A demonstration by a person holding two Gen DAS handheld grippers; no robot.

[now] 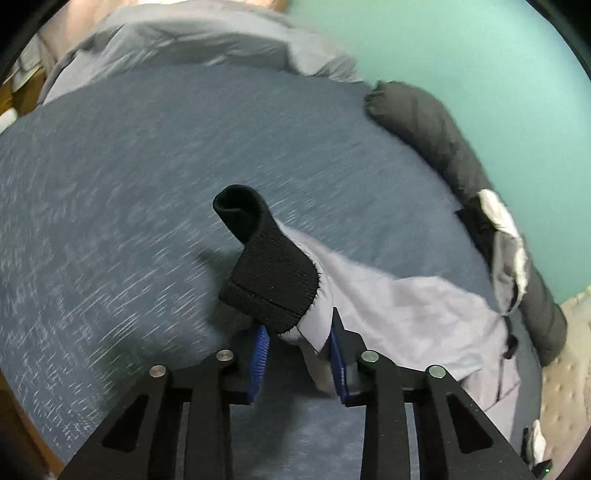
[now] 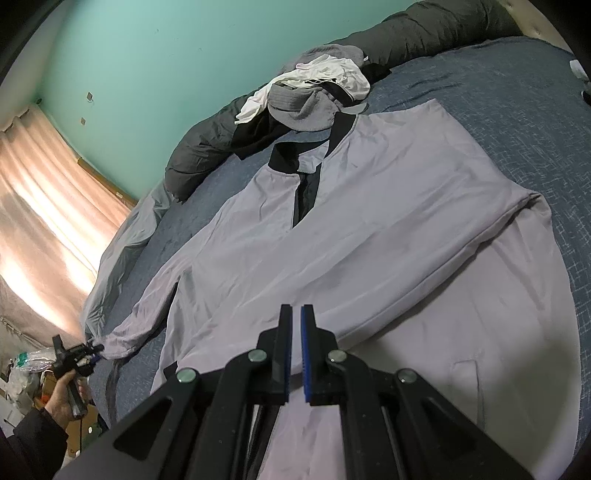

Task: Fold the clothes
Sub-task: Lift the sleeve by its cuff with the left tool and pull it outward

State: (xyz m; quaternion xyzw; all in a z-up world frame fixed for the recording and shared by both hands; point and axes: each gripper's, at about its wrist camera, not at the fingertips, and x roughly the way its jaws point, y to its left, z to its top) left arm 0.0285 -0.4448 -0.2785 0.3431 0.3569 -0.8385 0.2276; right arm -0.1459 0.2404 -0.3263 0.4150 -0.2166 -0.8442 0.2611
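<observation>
A pale grey jacket (image 2: pixel 369 229) with a black collar lies spread flat on the blue bed cover (image 2: pixel 517 110). One sleeve (image 1: pixel 388 295) ends in a black knit cuff (image 1: pixel 273 273). My left gripper (image 1: pixel 299 339) is shut on that sleeve just behind the cuff, and the cuff stands up off the bed. The right wrist view shows the same left gripper (image 2: pixel 96 349) at the far left, in a person's hand (image 2: pixel 64 398), with the sleeve end in it. My right gripper (image 2: pixel 296 314) is shut over the jacket's lower part, and nothing shows between its pads.
A pile of grey, white and black clothes (image 2: pixel 317 88) lies beyond the collar, against a dark quilted roll (image 2: pixel 207 147) along the teal wall (image 2: pixel 166 55). A grey duvet (image 1: pixel 184 33) is bunched at the bed's far end. A curtain (image 2: pixel 48 206) hangs on the left.
</observation>
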